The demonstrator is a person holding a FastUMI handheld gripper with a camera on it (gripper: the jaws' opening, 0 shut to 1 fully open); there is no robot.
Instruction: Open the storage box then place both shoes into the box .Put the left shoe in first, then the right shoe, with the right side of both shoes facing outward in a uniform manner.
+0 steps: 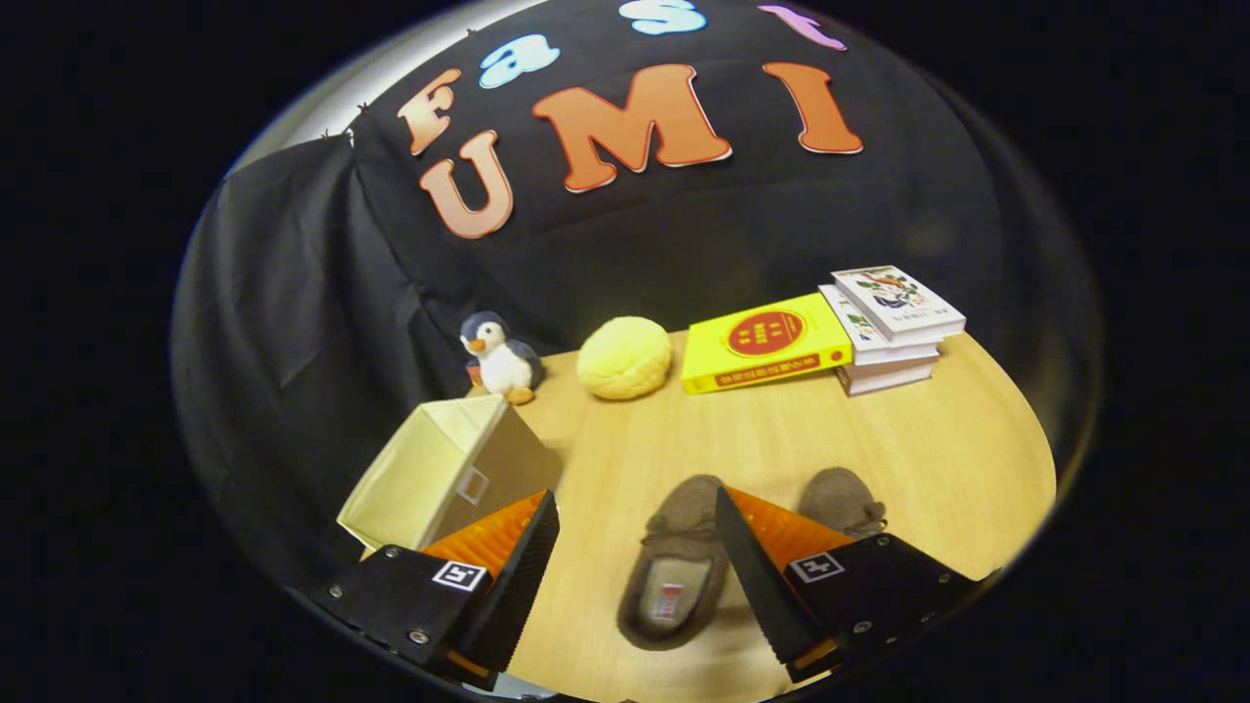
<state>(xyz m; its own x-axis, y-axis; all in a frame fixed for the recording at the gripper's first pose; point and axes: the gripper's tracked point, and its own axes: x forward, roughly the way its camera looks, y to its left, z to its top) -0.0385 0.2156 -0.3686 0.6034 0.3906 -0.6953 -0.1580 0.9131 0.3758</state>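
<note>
The writing on the yellow book (762,344), the stacked books (894,327) and the tag inside the shoe is too small for me to read. The pale wooden worktop (937,459) is backed by black cloth. My hand-held gripper (635,547) is open and holds nothing. One brown shoe (674,576) lies between my fingers, partly behind the right one; the second shoe (840,500) peeks out beyond that finger. The cream storage box (444,469) sits open just beyond my left finger. A toy penguin (500,358) and a yellow ball (624,357) rest farther back.
</note>
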